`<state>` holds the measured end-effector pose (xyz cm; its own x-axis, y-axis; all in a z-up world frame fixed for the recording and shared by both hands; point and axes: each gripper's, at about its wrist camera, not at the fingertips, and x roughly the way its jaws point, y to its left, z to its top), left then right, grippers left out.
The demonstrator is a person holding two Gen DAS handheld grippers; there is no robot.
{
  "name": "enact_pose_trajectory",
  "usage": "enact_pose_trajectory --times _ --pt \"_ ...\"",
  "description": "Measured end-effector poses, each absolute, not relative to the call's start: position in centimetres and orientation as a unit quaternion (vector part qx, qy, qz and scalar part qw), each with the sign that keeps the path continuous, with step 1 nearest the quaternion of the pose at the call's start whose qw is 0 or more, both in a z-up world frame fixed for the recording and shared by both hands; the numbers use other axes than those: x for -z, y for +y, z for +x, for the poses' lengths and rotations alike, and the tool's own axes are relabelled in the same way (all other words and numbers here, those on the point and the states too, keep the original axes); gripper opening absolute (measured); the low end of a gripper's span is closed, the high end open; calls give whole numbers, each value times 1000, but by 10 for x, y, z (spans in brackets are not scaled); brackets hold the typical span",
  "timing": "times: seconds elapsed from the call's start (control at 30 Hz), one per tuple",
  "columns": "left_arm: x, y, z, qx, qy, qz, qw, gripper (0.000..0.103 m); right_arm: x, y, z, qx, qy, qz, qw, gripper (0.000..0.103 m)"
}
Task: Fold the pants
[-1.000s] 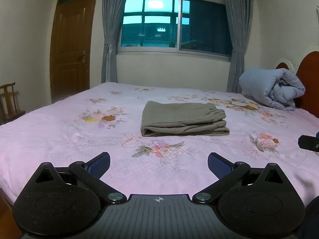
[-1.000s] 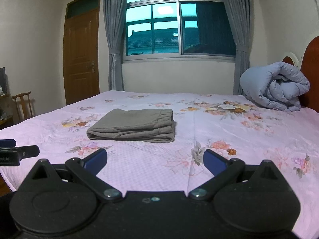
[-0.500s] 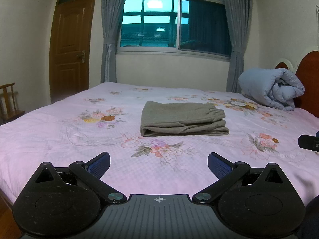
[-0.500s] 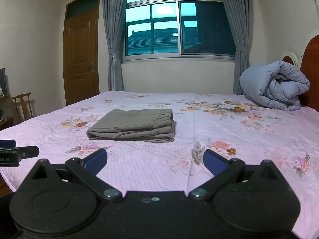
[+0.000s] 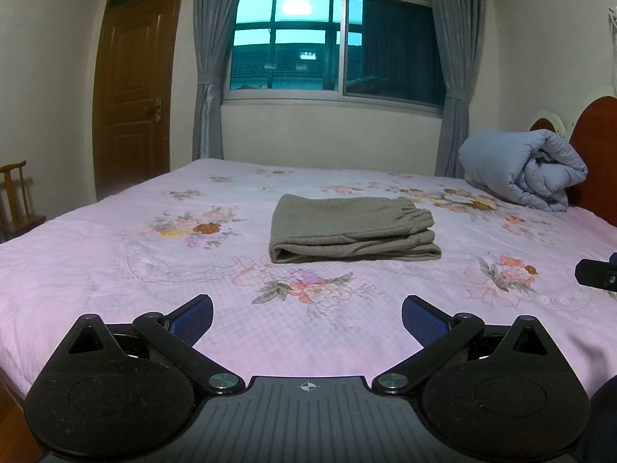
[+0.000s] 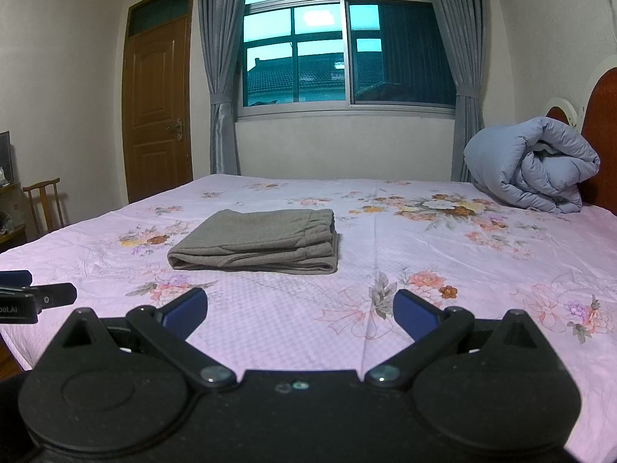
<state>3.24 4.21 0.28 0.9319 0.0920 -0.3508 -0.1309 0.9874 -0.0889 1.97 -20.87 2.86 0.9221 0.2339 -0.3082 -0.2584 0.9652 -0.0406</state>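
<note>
Grey-brown knit pants [image 5: 353, 229], folded into a flat layered rectangle, lying near the middle of pink floral bedsheet [image 5: 115, 262]; rounded fold edge at left, gathered elastic waistband at right. Same bundle in right wrist view [image 6: 256, 241], left of centre, flat on sheet, touched by neither tool.

Left to right across left wrist view: wooden chair [image 5: 17, 196] at far left edge; brown panelled wooden door [image 5: 133, 88]; grey curtains [image 5: 208, 61] flanking large glass window [image 5: 335, 38]; pants on sheet; rolled pale-blue quilt [image 5: 524, 169] against reddish-brown wooden headboard [image 5: 595, 154] at far right.

Left gripper [image 5: 307, 318] low at near edge of bed, blue-padded fingers [image 5: 193, 318] spread wide, nothing between them, only bare sheet. Well short of pants.

Right gripper [image 6: 300, 314] likewise low at near edge, blue pads [image 6: 414, 318] splayed wide apart, holding nothing. Pants ahead and to its left, well apart from fingertips.

Tip of right tool visible at right edge of left wrist view [image 5: 595, 276]; tip of left tool visible at left edge of right wrist view [image 6: 38, 297]. Both tools side by side, facing window.
</note>
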Motion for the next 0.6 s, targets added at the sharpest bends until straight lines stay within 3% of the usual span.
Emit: enact_pose_trajectory --times 0.6 --pt "-3 42 33 -56 174 -55 982 103 -28 -210 21 -127 154 -42 979 97"
